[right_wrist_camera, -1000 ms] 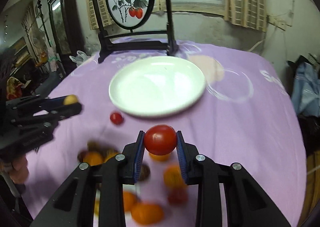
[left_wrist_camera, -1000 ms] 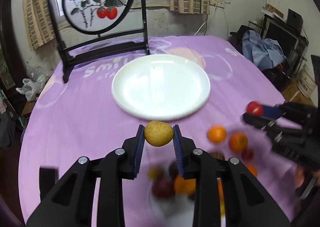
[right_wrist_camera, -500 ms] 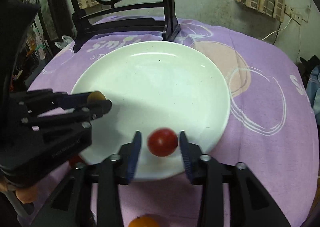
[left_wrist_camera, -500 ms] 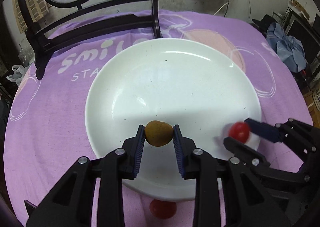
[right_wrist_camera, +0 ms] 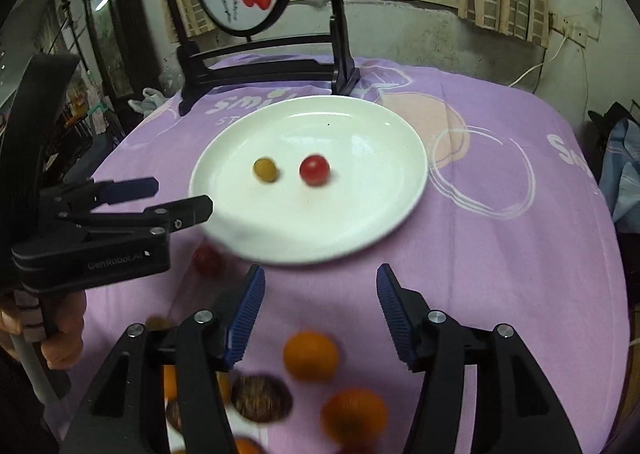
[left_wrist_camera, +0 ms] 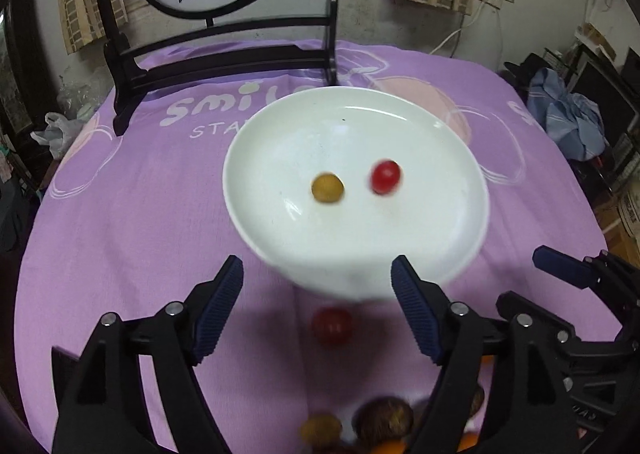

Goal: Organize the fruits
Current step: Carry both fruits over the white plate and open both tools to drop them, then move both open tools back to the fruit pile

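Note:
A white plate (left_wrist_camera: 440,254) (right_wrist_camera: 380,213) lies on the purple tablecloth. On it sit a small yellow fruit (left_wrist_camera: 327,187) (right_wrist_camera: 265,169) and a red cherry tomato (left_wrist_camera: 385,176) (right_wrist_camera: 315,169), side by side and apart. My left gripper (left_wrist_camera: 317,310) (right_wrist_camera: 160,197) is open and empty, just before the plate's near rim. My right gripper (right_wrist_camera: 320,314) (left_wrist_camera: 560,266) is open and empty, also before the near rim. Another red tomato (left_wrist_camera: 332,326) (right_wrist_camera: 207,260) lies on the cloth near the rim. Several oranges (right_wrist_camera: 311,355) and dark brown fruits (right_wrist_camera: 261,398) lie close below the grippers.
A black wooden stand (left_wrist_camera: 224,57) (right_wrist_camera: 272,69) with a round painted screen stands behind the plate. The table edge drops off left and right. Clothes and clutter (left_wrist_camera: 572,121) lie beyond the right edge.
Both grippers have opened and pulled back from over the plate. The yellow fruit and the red tomato, held before, now lie on the plate.

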`<state>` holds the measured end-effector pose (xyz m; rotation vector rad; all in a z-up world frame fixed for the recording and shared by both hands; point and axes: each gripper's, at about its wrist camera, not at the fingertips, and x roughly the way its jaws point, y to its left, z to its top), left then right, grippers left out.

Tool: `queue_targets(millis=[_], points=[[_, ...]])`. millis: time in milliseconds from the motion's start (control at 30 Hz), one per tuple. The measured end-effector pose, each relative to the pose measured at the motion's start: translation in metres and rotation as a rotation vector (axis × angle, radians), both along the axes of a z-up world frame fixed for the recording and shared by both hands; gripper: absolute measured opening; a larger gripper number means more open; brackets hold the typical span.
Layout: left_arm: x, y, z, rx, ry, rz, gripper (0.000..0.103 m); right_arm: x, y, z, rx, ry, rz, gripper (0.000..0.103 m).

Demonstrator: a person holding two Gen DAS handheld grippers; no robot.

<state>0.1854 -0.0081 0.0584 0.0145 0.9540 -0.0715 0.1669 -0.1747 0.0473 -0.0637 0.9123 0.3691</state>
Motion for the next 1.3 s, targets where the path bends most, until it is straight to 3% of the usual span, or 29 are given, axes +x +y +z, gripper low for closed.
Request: queue_targets(millis=[133, 200, 400, 500, 833, 1100, 1133, 1167, 1300], points=[[-0.049, -0.002, 0.009, 0.028, -0.054, -0.022, 0.085, -0.051, -0.012, 0.007, -0.035, -0.033, 0.014, 0.060], [-0.069, -0.001, 0.009, 0.046, -0.070, -0.026, 0.085, -0.073, -0.019, 0.008, -0.014, -0.038, 0.011, 0.066], [-0.127, 0.006, -0.003, 0.115, -0.105, -0.028, 0.088, -0.135, -0.028, -0.006, -0.047, -0.025, 0.038, 0.066], [-0.151, 0.011, -0.010, 0.068, -0.088, -0.040, 0.088, -0.152, -0.027, -0.017, -0.102, -0.002, 0.053, 0.066], [-0.176, 0.026, -0.038, 0.014, -0.019, -0.007, 0.088, -0.162, -0.017, -0.051, -0.161, 0.071, 0.035, 0.066], [-0.182, 0.026, -0.054, -0.005, 0.019, -0.022, 0.088, -0.140, -0.003, -0.066, -0.168, 0.091, 0.023, 0.065], [-0.182, 0.024, -0.055, -0.003, 0.019, -0.028, 0.088, -0.140, -0.003, -0.066, -0.154, 0.084, 0.028, 0.060], [-0.183, 0.023, -0.056, 0.000, 0.019, -0.034, 0.088, -0.139, -0.003, -0.065, -0.143, 0.074, 0.031, 0.048], [-0.184, 0.018, -0.057, 0.001, 0.022, -0.050, 0.088, -0.142, -0.014, -0.067, -0.055, 0.033, 0.002, 0.044]])
